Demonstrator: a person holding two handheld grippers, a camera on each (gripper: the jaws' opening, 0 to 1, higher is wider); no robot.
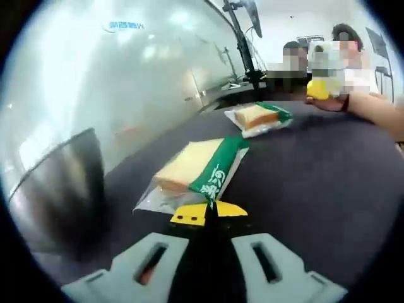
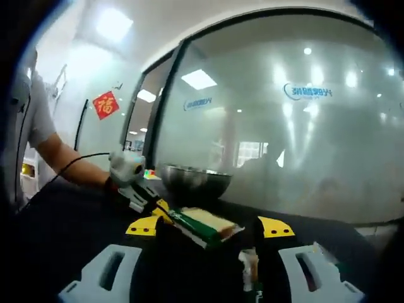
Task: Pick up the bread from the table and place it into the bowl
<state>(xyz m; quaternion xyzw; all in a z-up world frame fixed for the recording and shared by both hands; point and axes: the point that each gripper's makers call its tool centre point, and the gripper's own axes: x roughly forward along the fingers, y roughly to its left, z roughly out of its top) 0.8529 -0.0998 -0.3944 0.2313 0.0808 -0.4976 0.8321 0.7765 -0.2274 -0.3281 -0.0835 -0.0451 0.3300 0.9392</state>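
Note:
A bread packet (image 1: 196, 165), clear wrap with a green band, lies on the dark table (image 1: 315, 189) just ahead of my left gripper (image 1: 209, 211). Its yellow tips are pressed together on the packet's near edge. In the right gripper view the same packet (image 2: 205, 224) is seen with the left gripper (image 2: 146, 201) gripping it from the left. My right gripper (image 2: 209, 227) stands open, its yellow tips either side of the packet in the picture. The metal bowl (image 2: 192, 180) stands just behind the packet; in the left gripper view the bowl (image 1: 57, 189) is close on the left.
A second bread packet (image 1: 259, 117) lies farther along the table. People sit at the far end, one hand (image 1: 328, 101) by a yellow object. A glass wall (image 2: 284, 126) runs behind the bowl. A gloved hand (image 2: 125, 165) holds the left gripper.

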